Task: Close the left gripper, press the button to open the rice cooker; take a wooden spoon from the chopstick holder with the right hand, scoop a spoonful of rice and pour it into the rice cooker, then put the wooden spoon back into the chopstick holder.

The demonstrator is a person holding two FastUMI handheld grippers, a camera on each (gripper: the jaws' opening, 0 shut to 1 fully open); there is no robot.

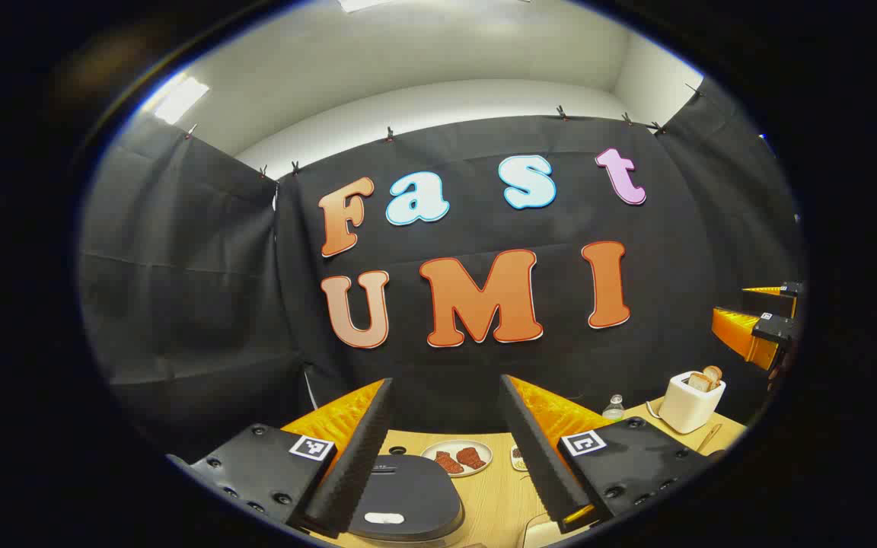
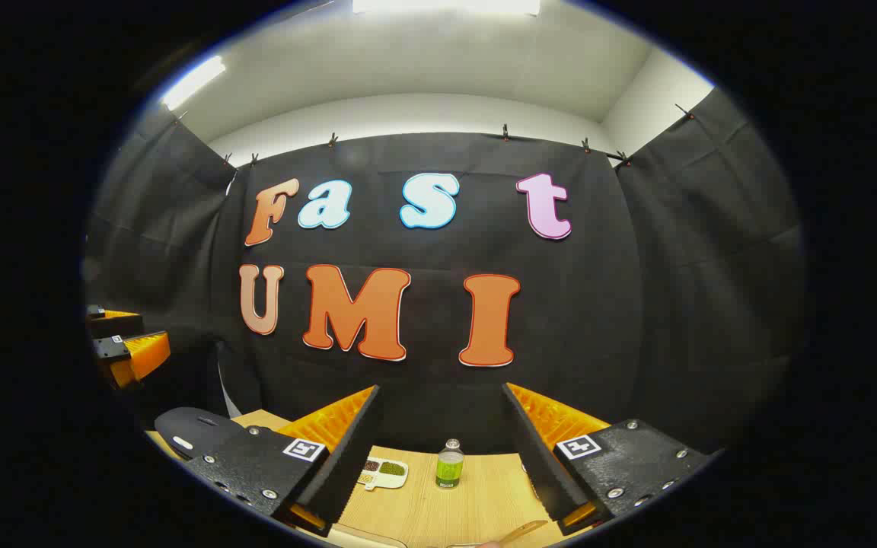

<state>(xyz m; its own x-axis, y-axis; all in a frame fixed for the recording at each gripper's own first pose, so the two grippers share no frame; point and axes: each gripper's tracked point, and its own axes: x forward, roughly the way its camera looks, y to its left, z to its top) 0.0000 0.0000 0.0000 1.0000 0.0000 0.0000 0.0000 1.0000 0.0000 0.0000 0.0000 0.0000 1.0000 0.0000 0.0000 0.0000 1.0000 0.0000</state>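
The rice cooker (image 1: 408,498) sits low in the left gripper view, its dark lid down and a pale button (image 1: 384,518) at the front edge. My left gripper (image 1: 446,380) hangs above and behind it, open, with nothing between the fingers. In the right gripper view the cooker (image 2: 191,430) lies at the lower left. My right gripper (image 2: 441,388) is open and holds nothing over the wooden table (image 2: 484,487). A thin wooden handle (image 2: 524,530) pokes in at the bottom edge; I cannot tell what it belongs to.
A plate of reddish food (image 1: 457,457) and a small dish (image 1: 518,457) lie behind the cooker. A white toaster (image 1: 691,399) with bread stands at the right. A green bottle (image 2: 450,464) and a dish of beans (image 2: 385,470) stand ahead of the right gripper.
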